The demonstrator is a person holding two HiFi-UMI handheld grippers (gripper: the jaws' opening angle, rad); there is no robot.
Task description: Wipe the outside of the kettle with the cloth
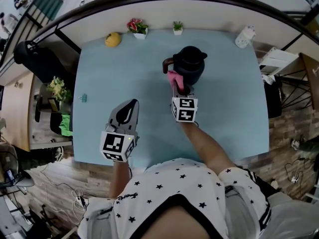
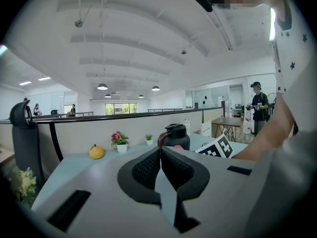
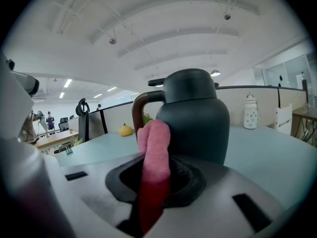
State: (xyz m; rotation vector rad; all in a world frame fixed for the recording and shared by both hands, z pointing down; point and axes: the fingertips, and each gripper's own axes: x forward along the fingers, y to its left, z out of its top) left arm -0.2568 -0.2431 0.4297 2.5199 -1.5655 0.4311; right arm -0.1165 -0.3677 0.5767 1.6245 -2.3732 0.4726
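— Tools, left to right: where is your left one?
— My left tool (image 1: 130,105) hangs over the near part of the pale blue surface (image 1: 234,118). Its jaws are pressed together with nothing between them.
— And the kettle?
— The dark kettle (image 1: 190,63) stands upright toward the far middle of the surface, well apart from that tool. In the head view its handle is on its left.
— Your right one?
— My right tool (image 1: 180,87) pinches the pink cloth (image 1: 174,77). The cloth lies against the kettle's near wall, just beside the handle.
— Further right?
— A white jar (image 1: 245,36) stands near the far right corner.
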